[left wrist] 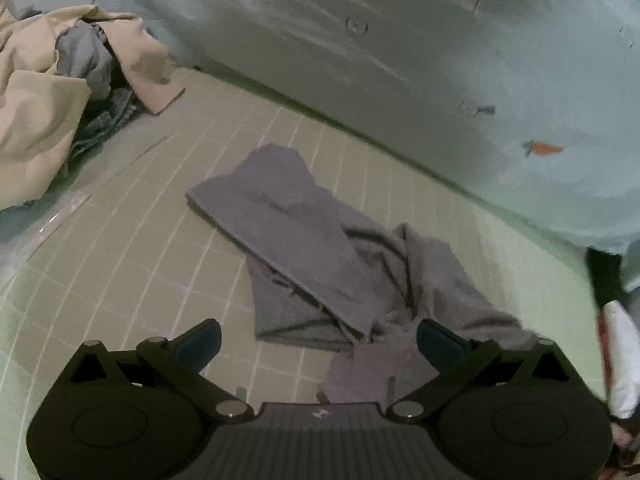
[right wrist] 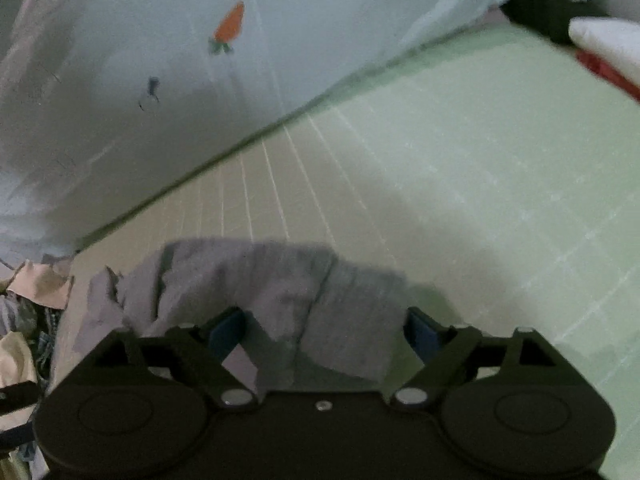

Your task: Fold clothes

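A grey garment (left wrist: 304, 248) lies partly folded and rumpled on the green grid mat (left wrist: 168, 184). My left gripper (left wrist: 318, 340) hovers open at the garment's near edge, and a loose grey flap runs between its blue pads (left wrist: 200, 342). In the right wrist view the same grey garment (right wrist: 280, 292) bunches up right before my right gripper (right wrist: 326, 330). That gripper is open too, with cloth lying between its spread fingers, not pinched.
A heap of beige and grey clothes (left wrist: 48, 92) sits at the far left of the mat. A pale cloth with a carrot print (right wrist: 230, 24) hangs along the mat's far edge. A white and red object (left wrist: 620, 360) shows at the right.
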The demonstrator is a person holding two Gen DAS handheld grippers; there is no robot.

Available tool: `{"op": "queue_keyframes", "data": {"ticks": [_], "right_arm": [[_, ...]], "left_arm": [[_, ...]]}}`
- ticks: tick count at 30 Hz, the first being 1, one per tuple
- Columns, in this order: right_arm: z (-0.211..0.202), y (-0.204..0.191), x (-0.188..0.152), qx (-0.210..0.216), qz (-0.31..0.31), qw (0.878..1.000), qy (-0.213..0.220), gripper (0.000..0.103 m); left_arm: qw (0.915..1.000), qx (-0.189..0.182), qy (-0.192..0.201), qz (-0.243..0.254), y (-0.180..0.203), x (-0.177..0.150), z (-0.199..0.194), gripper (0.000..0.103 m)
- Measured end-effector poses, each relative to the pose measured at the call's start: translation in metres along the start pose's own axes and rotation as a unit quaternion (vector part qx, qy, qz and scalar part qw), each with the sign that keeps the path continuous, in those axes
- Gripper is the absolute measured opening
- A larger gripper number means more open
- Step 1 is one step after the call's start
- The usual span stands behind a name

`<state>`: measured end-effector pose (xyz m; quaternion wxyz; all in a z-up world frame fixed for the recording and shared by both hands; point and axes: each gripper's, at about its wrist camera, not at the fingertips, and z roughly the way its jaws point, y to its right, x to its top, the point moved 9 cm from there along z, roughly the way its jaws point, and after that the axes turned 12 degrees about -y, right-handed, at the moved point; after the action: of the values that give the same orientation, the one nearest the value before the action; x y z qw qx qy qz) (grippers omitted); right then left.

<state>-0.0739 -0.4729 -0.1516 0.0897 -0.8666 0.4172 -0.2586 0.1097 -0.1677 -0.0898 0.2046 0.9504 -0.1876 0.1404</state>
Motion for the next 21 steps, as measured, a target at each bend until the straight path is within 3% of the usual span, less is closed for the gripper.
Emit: {"op": "queue_keyframes", "data": {"ticks": [3,4,5,6,8,13,18,21], "right_arm": [[0.003,-0.001,-0.002,0.0,-0.011,1.0,-0.012,0.084],[0.004,-0.002,-0.003,0.0,-0.015,1.0,-0.016,0.069],[0.005,-0.002,-0.003,-0.001,-0.018,1.0,-0.02,0.045],[0.007,-0.003,-0.004,-0.001,-0.022,0.999,-0.024,0.041],[-0.003,-0.001,0.005,-0.005,-0.053,0.998,-0.015,0.026],[-0.058,0.025,0.043,-0.019,-0.097,0.993,0.07,0.02],[-0.115,0.062,0.086,-0.049,-0.121,0.978,0.16,0.021],[-0.097,0.111,0.101,-0.095,-0.087,0.985,0.113,0.026]], "left_arm": [[0.9992,-0.031,0.014,-0.02,-0.002,0.002,-0.006,0.093],[0.9986,-0.039,0.018,-0.031,-0.003,0.001,-0.008,0.092],[0.9978,-0.046,0.021,-0.044,-0.004,0.0,-0.009,0.089],[0.9968,-0.05,0.025,-0.057,-0.004,-0.001,-0.008,0.086],[0.9952,-0.048,0.029,-0.081,-0.004,-0.005,-0.007,0.086],[0.9946,-0.014,0.033,-0.097,0.011,-0.015,0.007,0.08],[0.9939,0.012,-0.005,-0.11,0.032,-0.032,0.044,0.076],[0.9935,0.017,-0.028,-0.109,0.044,-0.042,0.063,0.076]]}}
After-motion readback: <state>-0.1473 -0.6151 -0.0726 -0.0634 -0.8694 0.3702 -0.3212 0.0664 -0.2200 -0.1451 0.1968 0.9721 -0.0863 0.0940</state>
